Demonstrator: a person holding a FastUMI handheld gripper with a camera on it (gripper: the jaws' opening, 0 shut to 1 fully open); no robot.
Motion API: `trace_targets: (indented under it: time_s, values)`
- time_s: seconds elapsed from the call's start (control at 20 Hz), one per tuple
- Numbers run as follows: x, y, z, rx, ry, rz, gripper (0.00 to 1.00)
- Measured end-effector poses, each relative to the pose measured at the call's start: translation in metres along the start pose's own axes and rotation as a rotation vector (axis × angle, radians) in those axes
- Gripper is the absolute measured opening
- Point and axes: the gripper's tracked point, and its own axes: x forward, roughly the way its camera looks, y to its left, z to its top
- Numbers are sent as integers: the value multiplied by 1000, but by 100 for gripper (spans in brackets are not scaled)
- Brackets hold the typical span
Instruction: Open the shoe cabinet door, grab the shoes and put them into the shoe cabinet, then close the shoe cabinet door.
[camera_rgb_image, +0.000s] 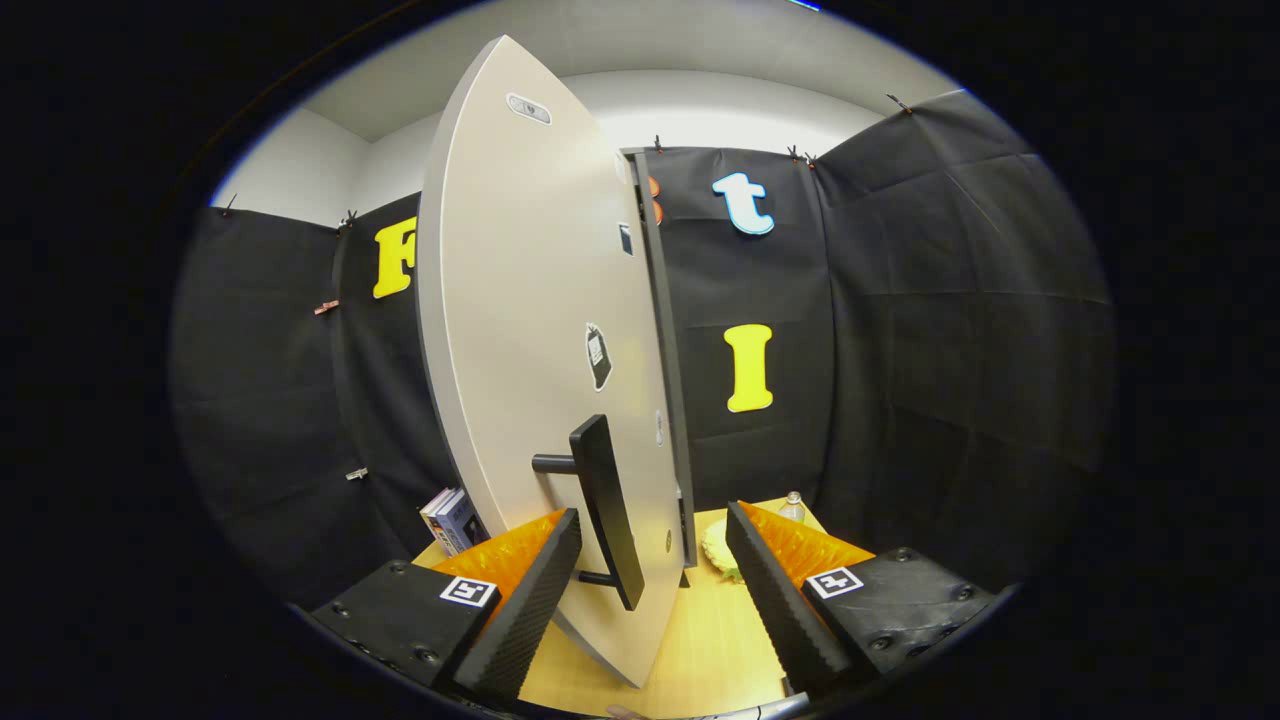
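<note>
The shoe cabinet's pale grey door (530, 330) stands edge-on just ahead of me, swung partly open, with its dark edge (665, 400) toward the booth wall. A black bar handle (607, 508) sticks out from the door's lower face. My gripper (655, 545) is open, and the handle and the door's lower edge sit between its two fingers without either finger pressing on them. The cabinet's inside and the shoes are hidden behind the door.
A wooden table top (705, 640) lies below the fingers. On it rest a pale yellow round object (720, 550) and a small clear bottle (792, 506) beyond the right finger, and a few books (452, 518) beyond the left finger. Black cloth walls close in all around.
</note>
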Motion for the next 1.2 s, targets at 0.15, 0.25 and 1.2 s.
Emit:
trace_targets:
  time_s: [0.15,0.25,1.2]
  values:
    - [10,27,-3,-5,1,10,97]
    - [20,44,-5,-18,-4,4,97]
    - [113,194,-41,-17,78,89,99]
